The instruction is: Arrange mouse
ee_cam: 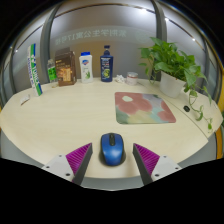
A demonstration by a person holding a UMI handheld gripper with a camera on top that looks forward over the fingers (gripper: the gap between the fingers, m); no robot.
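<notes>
1. One view only, from the claw (111,160): its two fingers are spread wide, with the blue mouse (111,148) standing between the magenta pads (79,156); a gap shows at either side, and the mouse rests on the bench (60,120) near its front edge.
2. Part of the mouse's rear end is cut off by the bench's curved front rim, so its full outline cannot be seen.
3. Beyond the fingers lies a mat (143,106) with a pale flowered print, well apart from the mouse; bare bench lies between them and to the left.
4. Along the back wall stand a blue bottle (106,64), a white bottle (86,66), a brown box (65,69) and a green tube (37,68); their labels are too small to read.
5. At the right a leafy plant (178,62) hangs over the bench edge, hiding its pot in part.
</notes>
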